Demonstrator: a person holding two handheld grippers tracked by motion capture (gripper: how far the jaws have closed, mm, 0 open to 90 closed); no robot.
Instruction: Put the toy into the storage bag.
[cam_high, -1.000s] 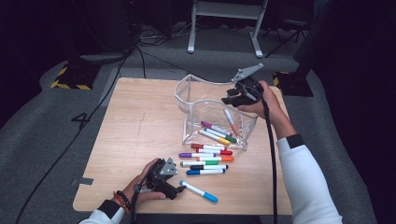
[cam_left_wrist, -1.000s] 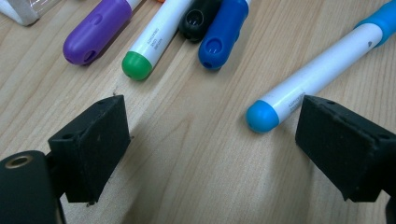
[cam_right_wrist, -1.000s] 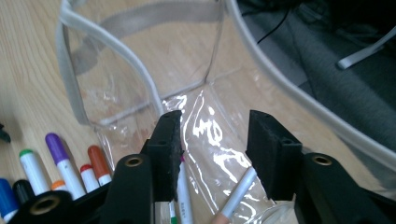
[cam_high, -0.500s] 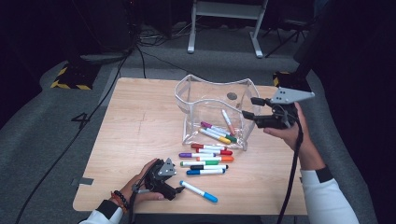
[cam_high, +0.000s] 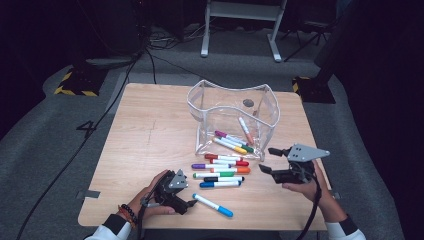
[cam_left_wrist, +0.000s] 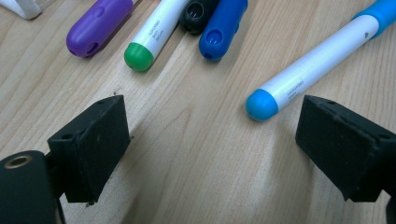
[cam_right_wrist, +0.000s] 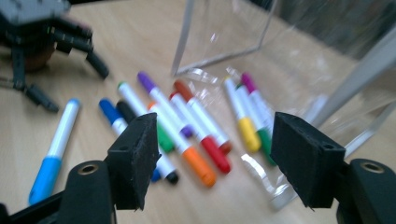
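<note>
Below, wooden bench (cam_high: 150, 150) carrying a clear plastic pouch (cam_high: 232, 117), open-mouthed toward the near edge, with several markers (cam_high: 232, 141) lying inside: yellow, green, magenta, plus a reddish one (cam_high: 245, 131) propped deeper in. Just outside the pouch mouth, a loose cluster of markers on the wood: red (cam_high: 227, 159), purple (cam_high: 200, 166), orange (cam_high: 240, 170), green (cam_high: 220, 174), black (cam_high: 225, 179), dark blue (cam_high: 220, 184). Apart from that cluster, nearer the front edge, a light-blue marker (cam_high: 213, 205) lying slantwise.

Left gripper (cam_high: 187, 202) resting low at the front left, held by the left hand (cam_high: 152, 195), jaws spread wide, nothing between them but bare wood; tip of the light-blue marker (cam_left_wrist: 261, 105) just beside the right-hand jaw in the left gripper view, not quite touching as far as can be told.

Right gripper (cam_high: 267, 160) held above the bench at the right by the right hand (cam_high: 305, 185), beside the pouch's near right corner, pointing left toward the cluster. Jaws spread wide, gripping nothing.
</note>
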